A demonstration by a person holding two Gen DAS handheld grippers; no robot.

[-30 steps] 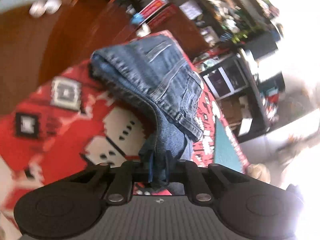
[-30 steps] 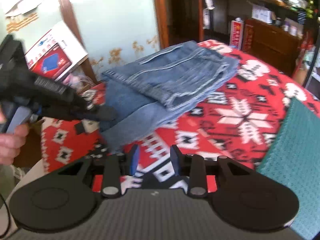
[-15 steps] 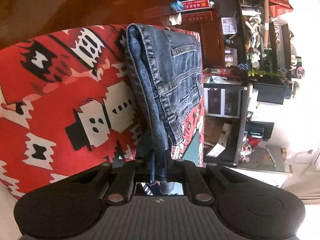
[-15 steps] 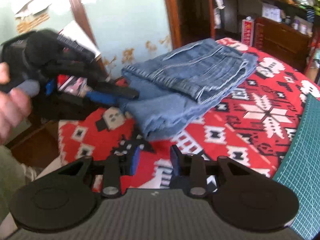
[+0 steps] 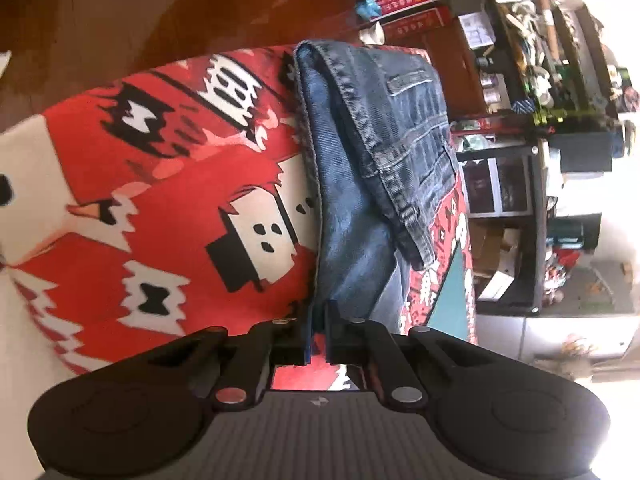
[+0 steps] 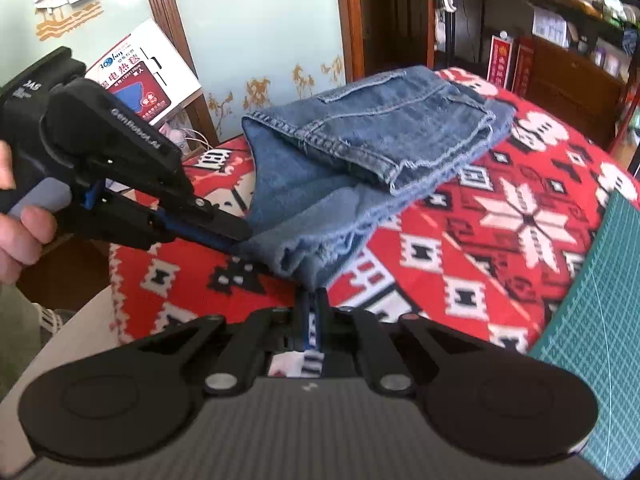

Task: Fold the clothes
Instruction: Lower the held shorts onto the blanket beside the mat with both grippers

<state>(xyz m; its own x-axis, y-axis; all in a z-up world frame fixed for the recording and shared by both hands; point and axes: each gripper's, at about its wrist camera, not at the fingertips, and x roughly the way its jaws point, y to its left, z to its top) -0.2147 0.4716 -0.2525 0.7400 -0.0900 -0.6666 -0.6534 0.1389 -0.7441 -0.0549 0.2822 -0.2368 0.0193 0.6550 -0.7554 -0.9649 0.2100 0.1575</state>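
Observation:
Blue jeans lie folded in layers on a red patterned blanket. My left gripper is shut on the near edge of the lower denim layer. In the right wrist view the jeans spread toward the back, and their frayed near corner hangs down into my right gripper, whose fingers are pressed together on it. The left gripper comes in from the left, held by a hand, and pinches the same lower layer a short way from my right gripper.
A green cutting mat lies on the blanket at the right. A white box leans on the wall at the back left. Dark shelves and a wooden cabinet stand beyond the table.
My right gripper was open and apart from the denim; now it has moved in and shut on the near corner. The left gripper kept its hold and swung in closer.

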